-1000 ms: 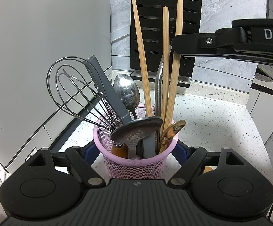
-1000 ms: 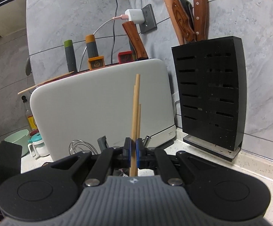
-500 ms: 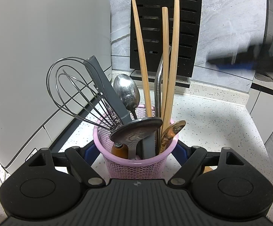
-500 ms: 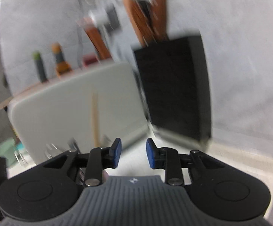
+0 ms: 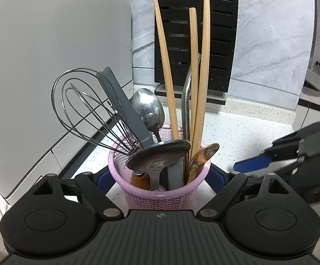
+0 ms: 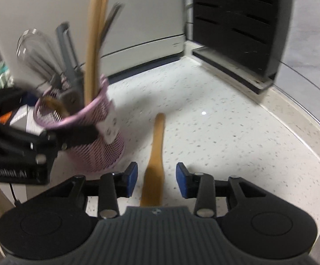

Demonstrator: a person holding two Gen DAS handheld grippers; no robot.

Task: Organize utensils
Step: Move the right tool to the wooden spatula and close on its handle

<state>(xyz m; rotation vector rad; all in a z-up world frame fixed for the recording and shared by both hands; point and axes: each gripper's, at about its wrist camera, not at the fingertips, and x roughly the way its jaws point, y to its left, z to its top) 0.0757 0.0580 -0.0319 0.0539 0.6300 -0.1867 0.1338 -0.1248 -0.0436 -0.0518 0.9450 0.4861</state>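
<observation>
A pink mesh basket [image 5: 160, 196] stands between the fingers of my left gripper [image 5: 160, 177], whose jaws are opening; its blue pads sit just off the basket's sides. In the basket are wooden chopsticks [image 5: 204, 66], a wire whisk [image 5: 82, 106], a steel spoon [image 5: 148, 110], a dark ladle [image 5: 160, 156] and a metal straw [image 5: 185, 110]. My right gripper [image 6: 156, 176] points down at the counter with its jaws opening. A wooden spatula [image 6: 156, 145] lies on the counter between its pads, untouched. The basket [image 6: 98, 152] is blurred in the right wrist view.
A large white appliance [image 5: 49, 55] fills the left. A black knife block [image 5: 221, 33] stands against the grey wall behind the basket, also the knife block [image 6: 237, 22] at upper right. The speckled white counter [image 6: 226, 132] curves off to the right.
My right gripper let go of the chopsticks, which now stand in the basket, then swung down over the wooden spatula and opened. My left gripper's pads moved slightly apart.
</observation>
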